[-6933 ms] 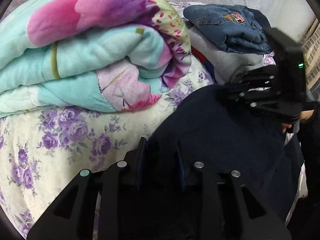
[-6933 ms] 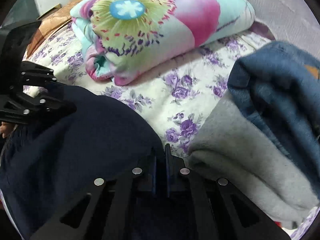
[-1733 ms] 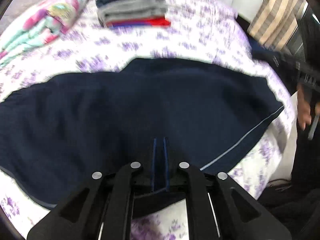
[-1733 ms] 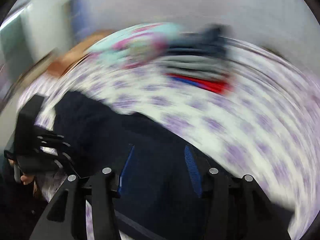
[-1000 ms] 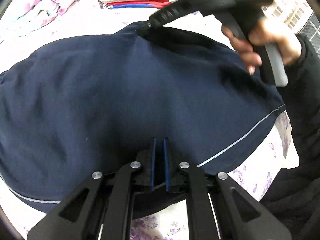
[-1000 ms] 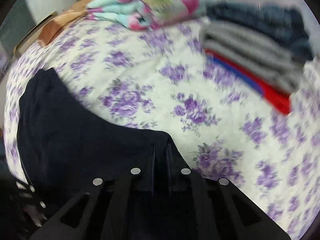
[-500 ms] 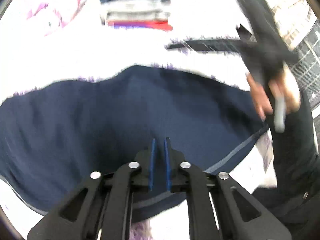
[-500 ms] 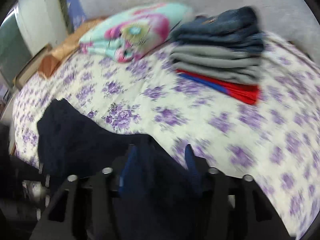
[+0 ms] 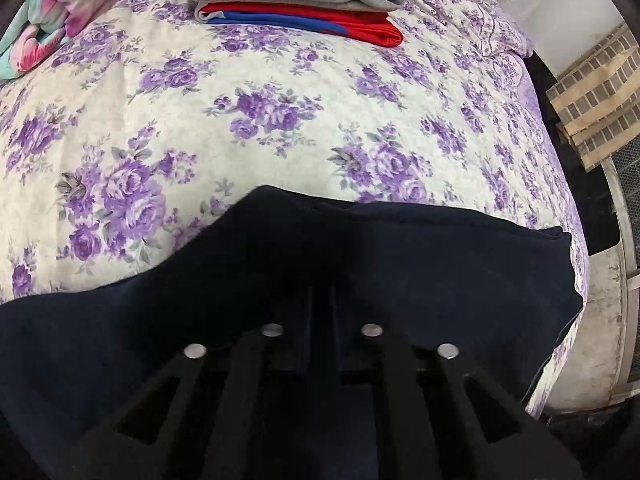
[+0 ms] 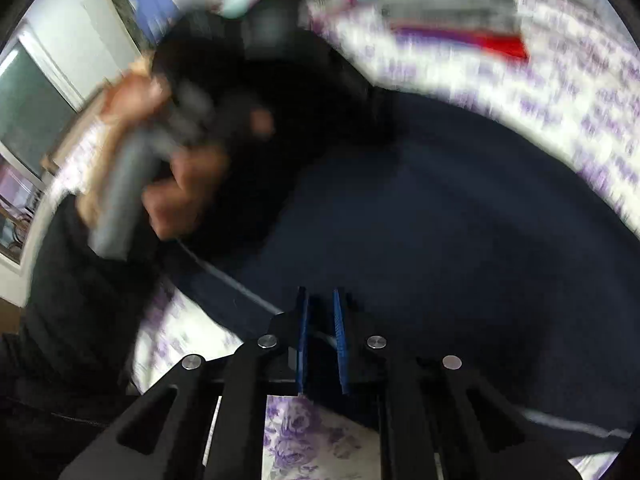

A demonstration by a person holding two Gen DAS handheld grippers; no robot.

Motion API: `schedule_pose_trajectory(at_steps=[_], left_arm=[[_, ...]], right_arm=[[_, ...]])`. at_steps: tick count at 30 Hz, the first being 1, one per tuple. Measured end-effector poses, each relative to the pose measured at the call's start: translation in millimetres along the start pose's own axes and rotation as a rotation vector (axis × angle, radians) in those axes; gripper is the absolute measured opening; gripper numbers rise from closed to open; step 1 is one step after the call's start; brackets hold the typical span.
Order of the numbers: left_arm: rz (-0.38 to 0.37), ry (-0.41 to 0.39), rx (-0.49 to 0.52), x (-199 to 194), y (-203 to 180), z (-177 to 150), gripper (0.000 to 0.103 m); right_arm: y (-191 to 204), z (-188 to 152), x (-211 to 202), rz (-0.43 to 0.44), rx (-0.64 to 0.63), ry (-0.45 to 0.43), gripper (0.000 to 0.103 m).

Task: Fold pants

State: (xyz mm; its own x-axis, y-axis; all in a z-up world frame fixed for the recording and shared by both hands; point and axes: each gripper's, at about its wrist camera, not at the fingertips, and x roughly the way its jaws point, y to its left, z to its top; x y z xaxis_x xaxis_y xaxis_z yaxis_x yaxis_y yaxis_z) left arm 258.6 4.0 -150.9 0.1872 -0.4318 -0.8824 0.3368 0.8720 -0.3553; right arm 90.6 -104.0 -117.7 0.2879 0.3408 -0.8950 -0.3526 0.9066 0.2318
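Dark navy pants (image 9: 400, 264) with a thin pale side stripe lie on the floral bed. My left gripper (image 9: 321, 296) is shut on the pants fabric, which drapes over its fingers near the bed's front. In the blurred right wrist view the pants (image 10: 460, 220) spread ahead, and my right gripper (image 10: 320, 304) has its blue pads nearly together around the striped hem (image 10: 240, 284). The hand holding the left gripper (image 10: 176, 184) shows at the left of that view, above the pants.
A stack of folded clothes, grey over red and blue (image 9: 296, 4), sits at the far side of the bed. A rolled floral quilt (image 9: 48, 12) lies far left. The bed's right edge (image 9: 576, 264) drops toward a brick-patterned wall.
The left gripper has carried the pants edge forward, so more floral sheet shows beyond them. The right gripper swung from facing the clothes stack to the near striped hem and closed on it.
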Motion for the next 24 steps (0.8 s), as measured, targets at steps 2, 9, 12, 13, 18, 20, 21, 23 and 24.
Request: schedule_pose_trajectory(at_steps=[2,9,12,13,18,20,21,23,24], left_arm=[[-0.016,0.002,-0.004,1,0,3,0.005],[-0.037,-0.026,0.011,6,-2,9,0.003],[-0.030,-0.043,0.022,4,-1,5,0.003],[-0.029,-0.046,0.023,4,-1,4,0.003],[-0.019,-0.060,0.030,2,-2,2,0.003],[-0.016,-0.063,0.027,1,-2,1,0.003],[-0.014,-0.065,0.023,0,-3,0,0.003],[-0.008,-0.066,0.019,-6,-6,-6,0.003],[-0.007,-0.066,0.019,-9,-8,-10,0.003]], right_arm=[[4,-6,9,-0.022,0.002,0.004,0.013],[7,-13,-13,-0.019,0.069,-0.080,0.036],[-14,-36,-54,-0.011,0.174,-0.204,0.063],[-24,-46,-69,-0.036,0.214,-0.240,0.065],[-123,-130,-144,-0.166,0.607,-0.380,0.070],[-161,-169,-163,-0.196,0.780,-0.417,0.070],[-177,-186,-170,-0.190,0.855,-0.434,0.070],[-204,-212,-177,-0.140,0.963,-0.472,0.070],[-214,-217,-179,-0.126,0.995,-0.480,0.070]])
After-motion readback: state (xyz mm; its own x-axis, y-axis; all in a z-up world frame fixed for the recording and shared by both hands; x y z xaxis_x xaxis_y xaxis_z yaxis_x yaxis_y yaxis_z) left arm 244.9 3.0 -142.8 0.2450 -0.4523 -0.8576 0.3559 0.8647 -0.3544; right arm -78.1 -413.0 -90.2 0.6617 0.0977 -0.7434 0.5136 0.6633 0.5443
